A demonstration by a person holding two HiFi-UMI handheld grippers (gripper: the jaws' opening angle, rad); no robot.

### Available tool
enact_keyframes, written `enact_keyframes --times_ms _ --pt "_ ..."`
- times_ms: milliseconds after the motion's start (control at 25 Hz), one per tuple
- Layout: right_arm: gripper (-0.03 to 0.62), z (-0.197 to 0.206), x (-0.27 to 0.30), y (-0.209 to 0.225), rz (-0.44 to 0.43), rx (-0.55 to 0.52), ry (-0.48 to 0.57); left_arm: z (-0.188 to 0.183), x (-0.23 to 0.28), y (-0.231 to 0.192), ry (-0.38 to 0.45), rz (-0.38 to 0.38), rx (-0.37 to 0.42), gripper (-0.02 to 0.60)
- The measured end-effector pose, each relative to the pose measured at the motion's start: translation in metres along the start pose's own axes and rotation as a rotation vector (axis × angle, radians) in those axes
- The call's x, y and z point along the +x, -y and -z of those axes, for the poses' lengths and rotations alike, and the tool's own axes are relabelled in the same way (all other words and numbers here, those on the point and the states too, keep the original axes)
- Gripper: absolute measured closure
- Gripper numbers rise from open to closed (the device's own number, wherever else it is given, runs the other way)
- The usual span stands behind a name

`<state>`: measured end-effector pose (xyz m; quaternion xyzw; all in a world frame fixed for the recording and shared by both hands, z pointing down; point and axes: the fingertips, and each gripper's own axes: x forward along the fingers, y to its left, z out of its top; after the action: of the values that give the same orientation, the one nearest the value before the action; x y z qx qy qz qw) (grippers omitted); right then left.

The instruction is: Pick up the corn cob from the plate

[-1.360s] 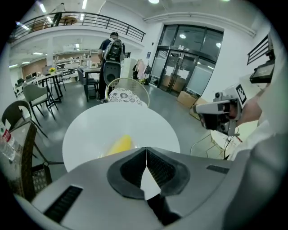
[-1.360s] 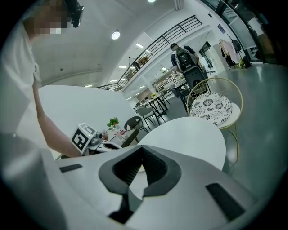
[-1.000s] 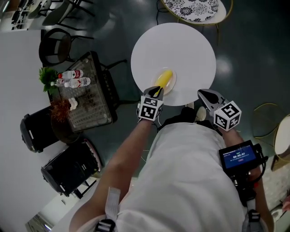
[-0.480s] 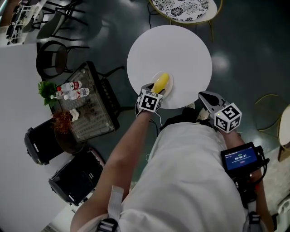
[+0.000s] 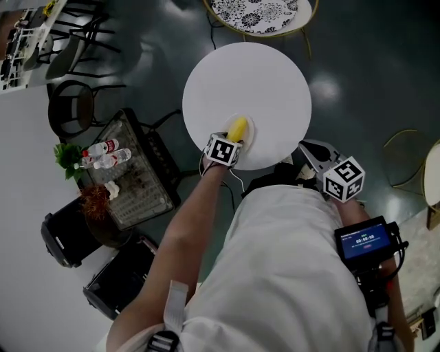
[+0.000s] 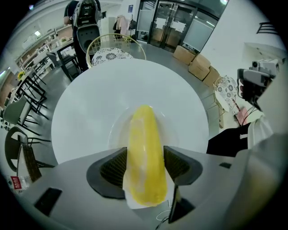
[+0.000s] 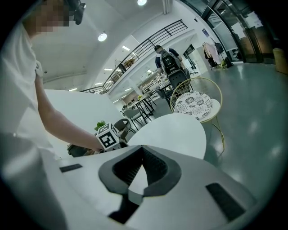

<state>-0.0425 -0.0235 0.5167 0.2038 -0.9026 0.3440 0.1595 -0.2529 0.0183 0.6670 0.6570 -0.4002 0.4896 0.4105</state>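
Lying lengthwise on a shallow pale plate, the yellow corn cob is framed by the two fingers of the left gripper. Its near end is set between the ribbed pads and its far end reaches out past the fingertips. These fingers are spread and have just been opening. The cob is flanked closely on both sides, but no squeeze on it is seen. A pale scrap is seen under the cob's near end, at the root of the fingers.

The plate is carried by a round white bench, which stretches away beyond the fingertips. From the head view the plate is placed near the bench's near edge, and the left gripper is pointed steeply down over it. Its marker cube is found just behind the cob.

The right gripper is held apart, off the bench's edge and to the right of the left fingers. Its fingers are pressed together at the tips and nothing is held between them. The bench and the left marker cube are seen past those tips. Beyond the bench, a chair with a patterned seat is set on the dark floor.
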Motion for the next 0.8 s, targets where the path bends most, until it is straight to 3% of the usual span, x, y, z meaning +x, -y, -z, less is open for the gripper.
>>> enact_keyframes --times_ms 400,800 --pt "0.586 0.004 -0.006 0.011 0.042 0.032 0.014 0.003 0.003 0.005 -0.038 0.142 -0.092 0.333" --pt "0.586 -0.001 -0.005 0.014 0.053 0.03 0.012 -0.011 -0.014 0.021 0.096 0.306 -0.25 0.333"
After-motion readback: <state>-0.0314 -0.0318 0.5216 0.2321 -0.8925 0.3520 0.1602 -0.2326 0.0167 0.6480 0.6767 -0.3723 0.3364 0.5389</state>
